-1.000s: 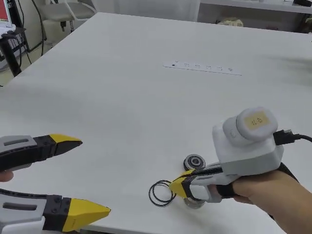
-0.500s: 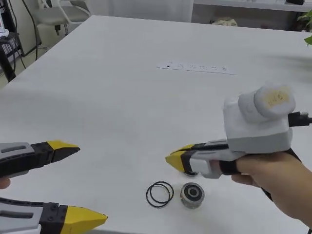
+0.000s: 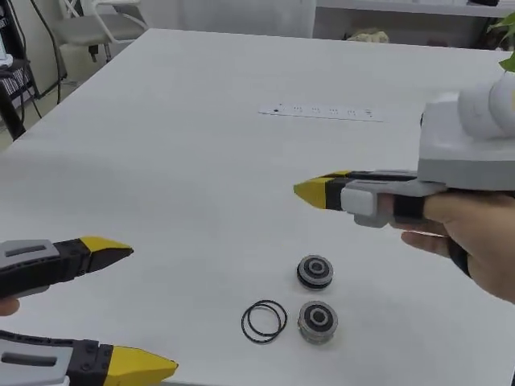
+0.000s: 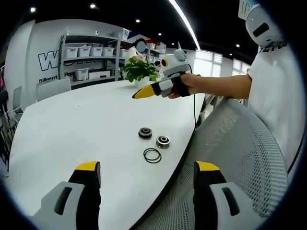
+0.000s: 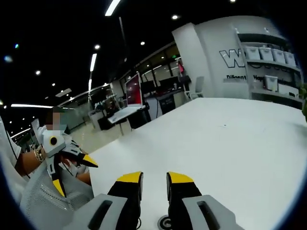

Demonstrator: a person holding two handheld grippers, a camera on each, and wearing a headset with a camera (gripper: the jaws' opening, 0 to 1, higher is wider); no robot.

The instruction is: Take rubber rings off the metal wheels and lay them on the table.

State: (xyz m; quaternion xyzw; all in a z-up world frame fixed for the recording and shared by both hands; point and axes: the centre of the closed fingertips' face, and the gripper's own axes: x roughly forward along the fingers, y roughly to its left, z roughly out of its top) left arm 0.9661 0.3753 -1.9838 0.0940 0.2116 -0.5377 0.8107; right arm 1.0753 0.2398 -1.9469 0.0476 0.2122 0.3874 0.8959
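Two metal wheels lie near the table's front edge. The farther wheel (image 3: 315, 272) (image 4: 145, 132) has a dark rim; the nearer wheel (image 3: 317, 320) (image 4: 162, 141) looks bare and silvery. Two thin black rubber rings (image 3: 264, 320) (image 4: 152, 155) lie overlapped just left of the nearer wheel. My right gripper (image 3: 310, 190) (image 4: 139, 94) hovers above and behind the wheels. In its own view its jaws (image 5: 154, 184) stand a narrow gap apart with nothing between them. My left gripper (image 3: 135, 310) (image 4: 147, 167) (image 5: 76, 176) is wide open and empty at the front left.
A white power strip (image 3: 318, 111) lies across the table's (image 3: 201, 145) middle, far from the wheels. A chair (image 3: 96, 20) stands past the far left corner. A potted plant (image 4: 139, 69) sits at the table's far end, and a mesh chair back (image 4: 230, 158) is beside the front edge.
My right gripper has lifted off the wheels and moved up and to the right, uncovering both wheels on the table. The left gripper has stayed open in place.
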